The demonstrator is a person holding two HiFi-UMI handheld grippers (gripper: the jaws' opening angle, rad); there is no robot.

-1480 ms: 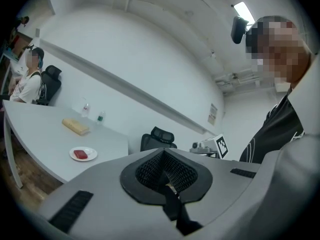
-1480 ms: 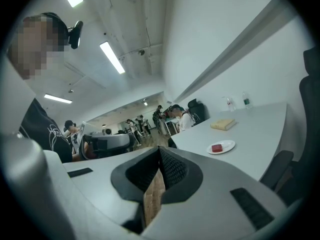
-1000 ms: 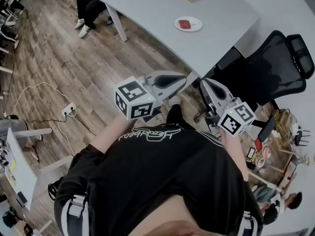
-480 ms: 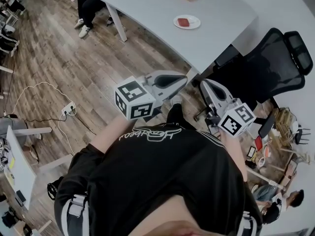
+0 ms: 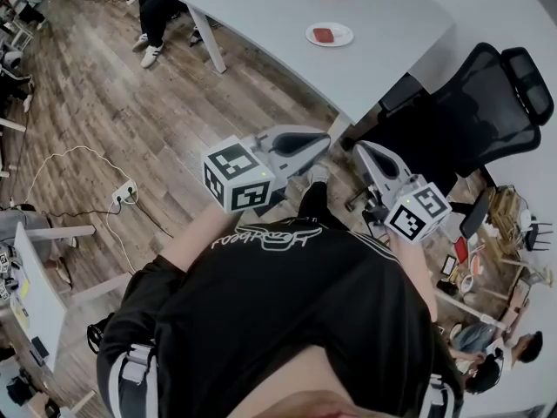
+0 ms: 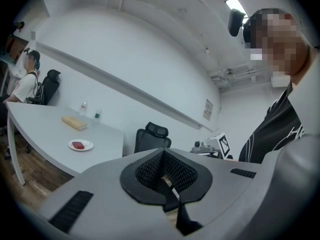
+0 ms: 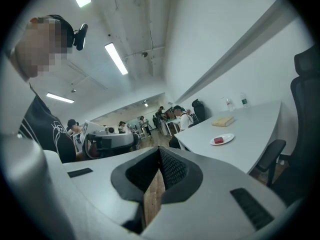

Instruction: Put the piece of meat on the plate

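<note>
Meat (image 5: 323,34) lies on the white plate (image 5: 346,36) on the grey table (image 5: 278,16), well ahead of your fingertips. Left gripper (image 5: 325,139) and right gripper (image 5: 359,149) are clenched on nothing. Reaching in with clenched jaws could shove the plate or knock the meat off.

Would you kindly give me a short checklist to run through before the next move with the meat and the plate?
1. Meat on plate: ok, it already lies there.
2. Plate well in from the table edge: ok.
3. Left gripper empty: ok, jaws together, nothing between them.
4. Right gripper empty: ok, jaws together, nothing between them.
5. Grippers near the table: not ok, both are over the floor, apart from it.
6. Chair out of the way: cannot tell, it stands by the table's near corner.
</note>
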